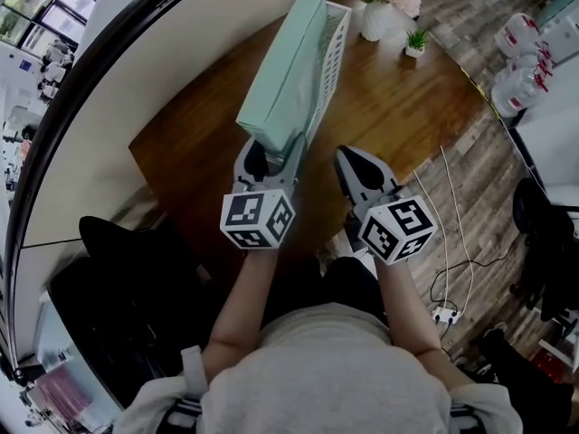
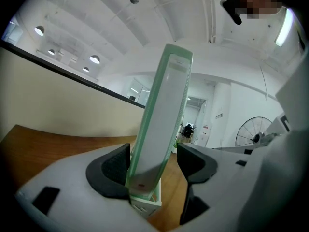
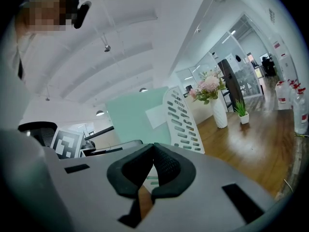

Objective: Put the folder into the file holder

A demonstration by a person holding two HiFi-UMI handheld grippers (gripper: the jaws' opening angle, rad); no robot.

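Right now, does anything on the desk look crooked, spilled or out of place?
Nothing stands out: the green folder sits inside the white file holder, and the flower vase and small plant stand upright.

A brown wooden counter sits centre; grey-brown plank floor lies at three o'clock, black office chair at eight.

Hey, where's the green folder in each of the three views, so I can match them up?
Head view: the green folder stands upper centre, in the white file holder.
Left gripper view: folder at centre, edge-on, between the open jaws of the left gripper.
Right gripper view: folder centre left, broad face, above the right gripper.
Shared landmark: the file holder, at the folder's foot or side in every view.
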